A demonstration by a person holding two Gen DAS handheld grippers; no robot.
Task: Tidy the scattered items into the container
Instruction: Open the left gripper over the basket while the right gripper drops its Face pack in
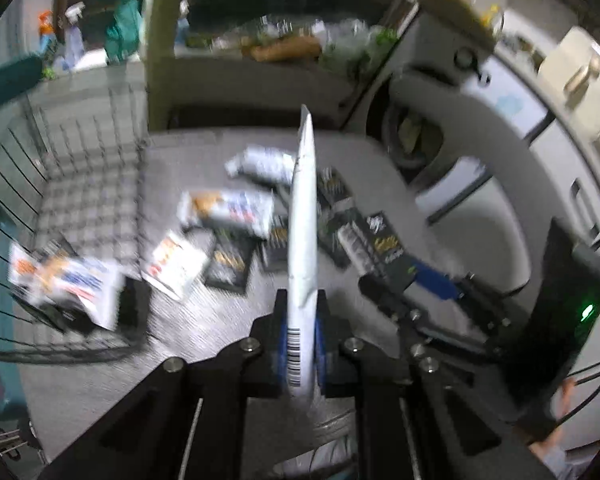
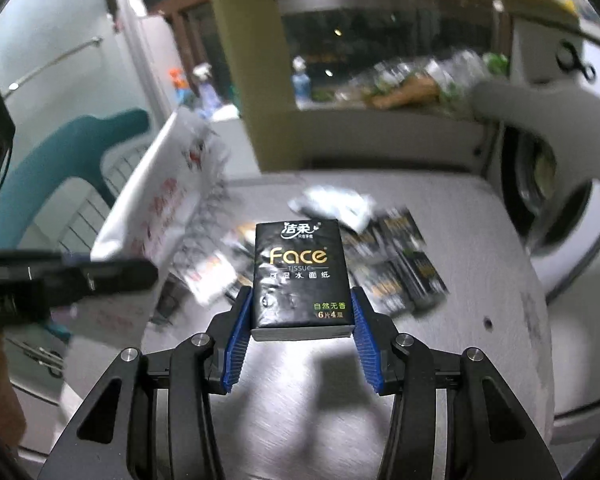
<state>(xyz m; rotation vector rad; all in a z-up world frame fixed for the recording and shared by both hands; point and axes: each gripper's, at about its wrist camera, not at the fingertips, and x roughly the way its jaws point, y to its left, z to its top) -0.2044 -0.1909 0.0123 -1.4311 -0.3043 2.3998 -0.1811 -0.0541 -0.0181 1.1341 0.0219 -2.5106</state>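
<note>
My left gripper (image 1: 302,308) is shut on a flat white packet (image 1: 304,208) with a barcode, seen edge-on and lifted above the grey table (image 1: 204,320). A wire basket (image 1: 88,168) stands on the left with a white snack packet (image 1: 64,280) inside. My right gripper (image 2: 302,304) is shut on a black "Face" tissue pack (image 2: 300,276), also raised off the table. Loose white packets (image 1: 228,208) and black tissue packs (image 1: 228,264) lie scattered between the basket and the table's far right. In the right wrist view, the held white packet (image 2: 152,200) hides much of the basket.
A washing machine (image 1: 420,140) stands just past the table's right side. A teal chair (image 2: 60,152) is left of the basket. Behind the table a cluttered counter (image 1: 284,48) holds bottles and bags. The table's rounded edge (image 2: 540,320) curves on the right.
</note>
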